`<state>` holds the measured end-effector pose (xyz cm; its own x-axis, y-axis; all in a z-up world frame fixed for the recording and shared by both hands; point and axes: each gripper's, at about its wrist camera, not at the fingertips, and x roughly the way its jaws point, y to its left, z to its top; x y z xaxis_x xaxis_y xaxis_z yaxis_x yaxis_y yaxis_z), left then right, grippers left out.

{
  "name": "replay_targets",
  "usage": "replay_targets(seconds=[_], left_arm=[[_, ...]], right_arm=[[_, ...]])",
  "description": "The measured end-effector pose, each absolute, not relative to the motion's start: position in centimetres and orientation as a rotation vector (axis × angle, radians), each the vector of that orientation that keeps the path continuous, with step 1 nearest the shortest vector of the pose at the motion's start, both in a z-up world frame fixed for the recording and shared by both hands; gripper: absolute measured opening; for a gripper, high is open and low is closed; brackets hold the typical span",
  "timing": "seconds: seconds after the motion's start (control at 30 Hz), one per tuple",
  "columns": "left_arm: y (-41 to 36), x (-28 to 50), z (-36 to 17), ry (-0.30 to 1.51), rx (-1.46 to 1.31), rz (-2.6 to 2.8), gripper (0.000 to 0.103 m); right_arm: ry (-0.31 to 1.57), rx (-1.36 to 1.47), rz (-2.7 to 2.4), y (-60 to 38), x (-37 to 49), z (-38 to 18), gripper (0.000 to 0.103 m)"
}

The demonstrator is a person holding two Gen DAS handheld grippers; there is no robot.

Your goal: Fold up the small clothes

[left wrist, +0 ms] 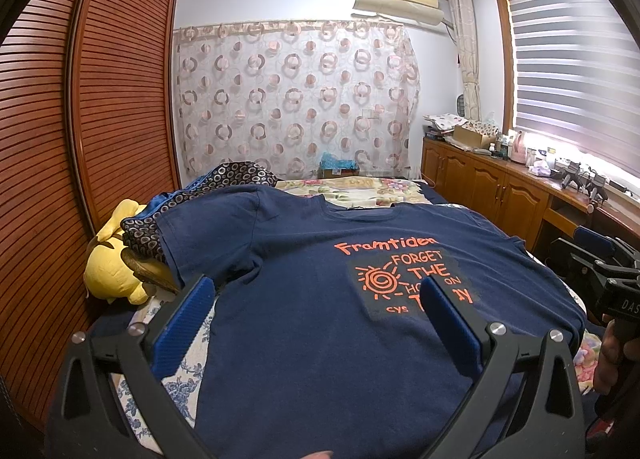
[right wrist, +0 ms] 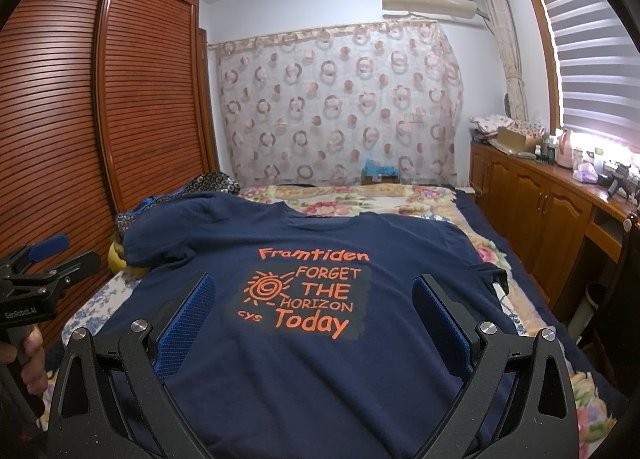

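**T-shirt spread flat on bed, both grippers spread wide above it**

T-shirt (right wrist: 320, 359), navy with orange "Framtiden / Forget the Horizon Today" print, laid face up and unfolded across the bed (right wrist: 460, 211), collar toward the far curtain (right wrist: 340, 107). One sleeve draped over a dark patterned cloth (left wrist: 240, 175) beside a yellow plush toy (left wrist: 112, 259) at the wardrobe (left wrist: 80, 119) side. Left gripper (left wrist: 316, 295) poised over the shirt's lower half, blue-padded fingers (left wrist: 184, 323) spread wide, holding nothing. Right gripper (right wrist: 312, 295) likewise over the print, fingers (right wrist: 188, 323) wide apart and empty. Held by a hand (right wrist: 28, 359) at each frame edge. Floral bedspread (right wrist: 340, 195) showing beyond the collar.
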<state>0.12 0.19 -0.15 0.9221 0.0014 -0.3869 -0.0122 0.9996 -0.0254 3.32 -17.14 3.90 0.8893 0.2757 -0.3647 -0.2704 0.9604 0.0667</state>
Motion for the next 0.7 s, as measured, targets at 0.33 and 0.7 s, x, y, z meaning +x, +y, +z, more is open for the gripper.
replay_targets(seconds=[0.33,0.7], left_arm=[[0.21,0.12,-0.16,0.397,-0.028,0.007,0.103],[0.62,0.46,-0.54,0.424,-0.036,0.010,0.103]], right_arm=[[0.381,0.015,0.284,-17.23,3.30,3.96,0.101],[0.404,0.024,0.307,-16.91,3.32,3.49,0.101]])
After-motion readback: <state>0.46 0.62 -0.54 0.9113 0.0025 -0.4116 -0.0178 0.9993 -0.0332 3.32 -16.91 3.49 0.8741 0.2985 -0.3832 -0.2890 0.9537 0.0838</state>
